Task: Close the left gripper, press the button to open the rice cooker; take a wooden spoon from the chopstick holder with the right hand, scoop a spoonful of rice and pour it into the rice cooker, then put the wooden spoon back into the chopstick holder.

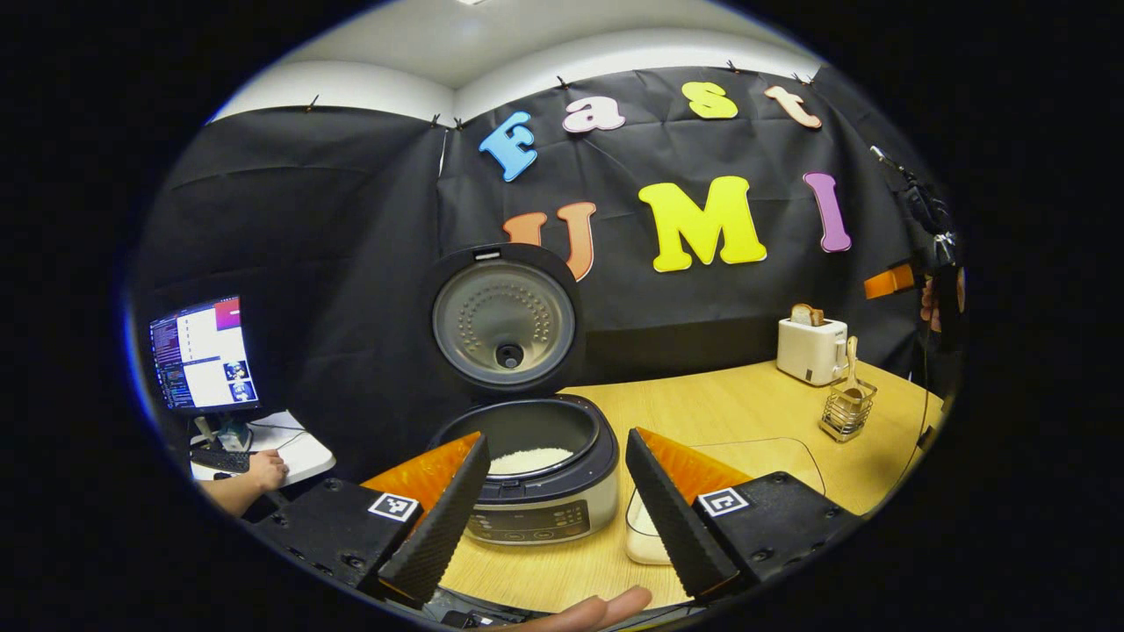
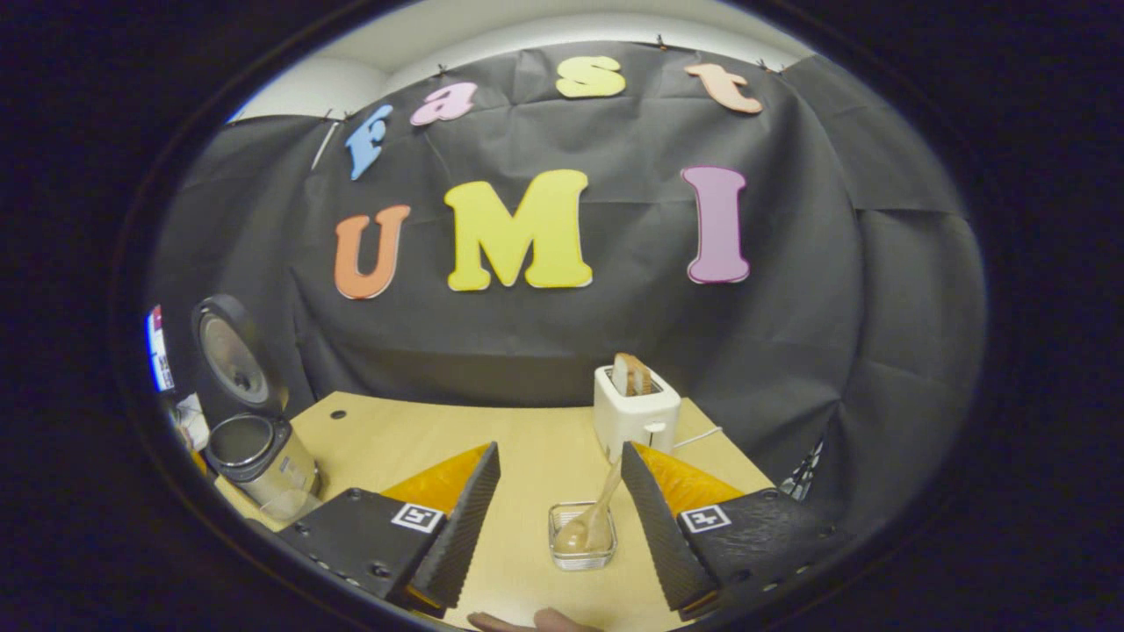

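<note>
Right gripper (image 2: 559,513) gapes empty over spoon (image 2: 590,525) in holder (image 2: 581,551); cooker (image 1: 537,474) lid up. Left gripper (image 1: 557,513) open too. Next, you pinch the handle.

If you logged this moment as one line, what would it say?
lid open | rice in pot | spoon in holder | left tool open | right tool open, empty

We see a wooden counter (image 1: 702,412) carrying the open cooker (image 1: 536,478) at its left, with a clear rice tub (image 1: 645,535) just beside it. Farther right stand a white toaster (image 1: 812,349) and, near it, the wire holder (image 1: 847,411) with the spoon (image 1: 850,364).
</note>
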